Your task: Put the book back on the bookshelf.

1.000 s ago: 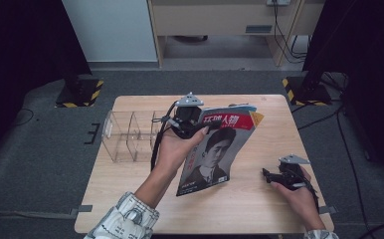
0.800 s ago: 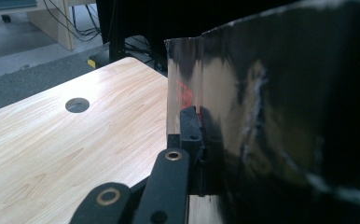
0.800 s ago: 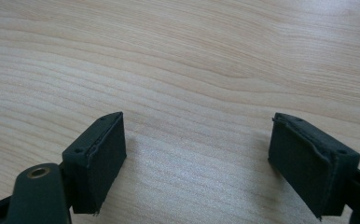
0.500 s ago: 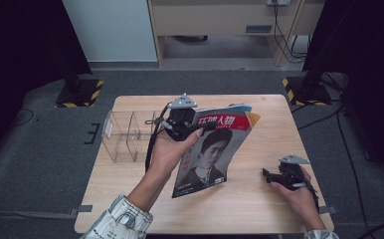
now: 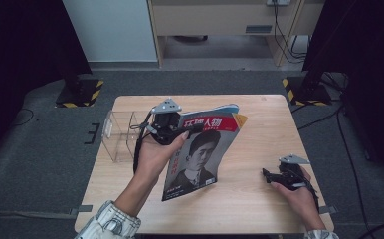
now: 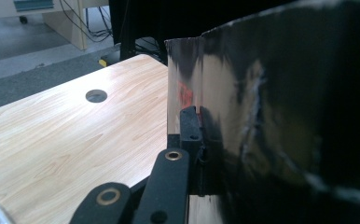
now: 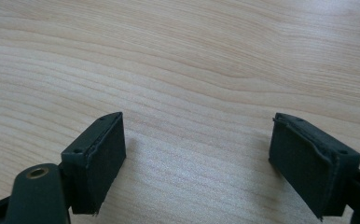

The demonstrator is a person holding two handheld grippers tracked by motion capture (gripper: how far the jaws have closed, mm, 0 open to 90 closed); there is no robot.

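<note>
While the left tool [image 5: 172,130] stays clamped on the upper edge of a magazine [image 5: 200,154], the glossy issue hangs tilted above the middle of the tabletop [image 5: 259,199], its lower corner at or just over the wood, though actual contact cannot be made out. The cover faces up toward the high view: a red band with white characters runs along the top, and a portrait in dark clothing fills the rest. In the left gripper view, the magazine [image 6: 262,121] stands close against the lens as a dark, shiny sheet, with one black jaw pressed flat on its near face and the other hidden behind the paper. The hand bearing this tool has carried the magazine a little toward the left side of the tabletop since a moment ago.

Just beside the left tool, on the left part of the tabletop, sits a clear plastic organizer [image 5: 120,134] with upright dividers.

The right tool [image 5: 279,177] rests low near the right front of the tabletop, well apart from the magazine. In the right gripper view, the right tool [image 7: 197,158] shows its jaws spread wide with bare wood between them, gripping nothing.
</note>
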